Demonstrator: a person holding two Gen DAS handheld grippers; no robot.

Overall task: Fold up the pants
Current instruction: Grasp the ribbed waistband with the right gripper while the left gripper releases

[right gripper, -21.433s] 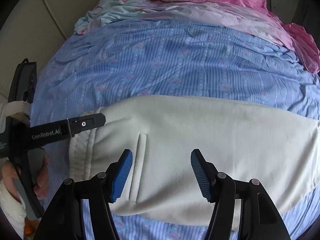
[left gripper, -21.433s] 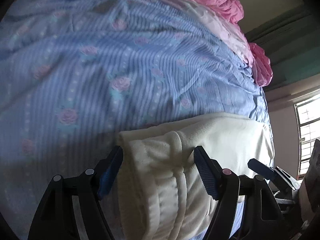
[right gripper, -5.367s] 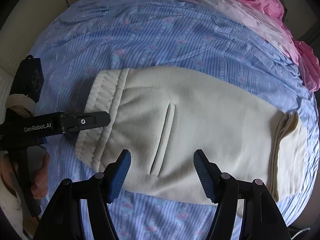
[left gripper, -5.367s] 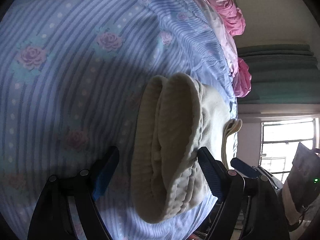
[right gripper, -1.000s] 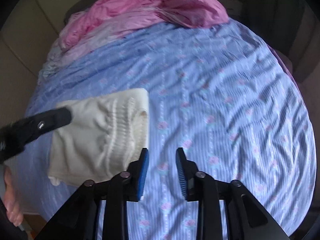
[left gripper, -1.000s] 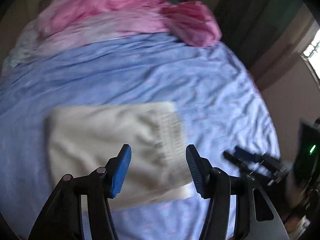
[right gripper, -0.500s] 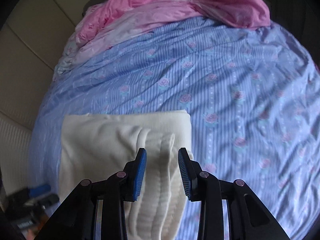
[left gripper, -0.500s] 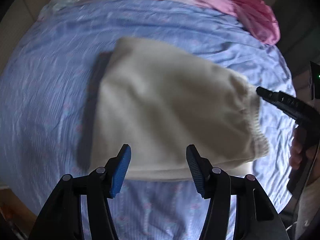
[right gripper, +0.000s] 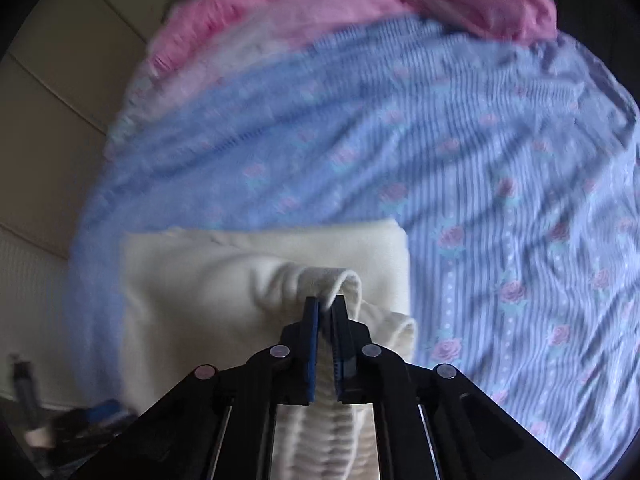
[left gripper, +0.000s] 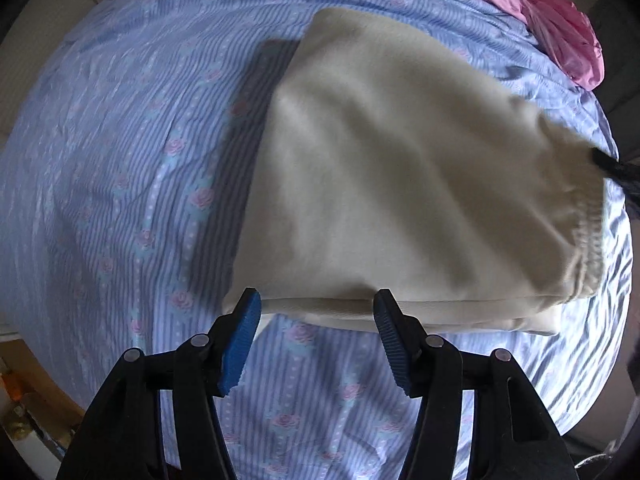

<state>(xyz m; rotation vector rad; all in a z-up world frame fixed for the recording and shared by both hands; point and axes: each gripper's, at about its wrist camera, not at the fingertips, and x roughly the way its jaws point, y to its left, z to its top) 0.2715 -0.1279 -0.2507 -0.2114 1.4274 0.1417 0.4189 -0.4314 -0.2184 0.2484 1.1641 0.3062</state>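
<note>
Pinching the ribbed waistband of the folded pants (right gripper: 224, 300), the right gripper (right gripper: 325, 308) has just closed. Left gripper (left gripper: 316, 304) hangs open over their near edge, its jaws having just widened slightly with nothing between them. Pink bedding (right gripper: 312, 4) lies well apart on the blue sheet (left gripper: 120, 160).

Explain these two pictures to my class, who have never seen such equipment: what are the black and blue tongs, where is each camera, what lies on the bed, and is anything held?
There is no robot. A person holds hand-operated tongs in each hand, each with a wide-angle camera looking along its two fingers.

The left-hand picture looks almost straight down: the left tongs stand open above the near edge of folded cream pants, gripping nothing.

The right-hand picture shows the right tongs, whose jaws have just closed, pinching a fold of the same pants by the ribbed waistband.

The pants lie on a blue striped bedsheet printed with roses; pink bedding is bunched at the far end.
</note>
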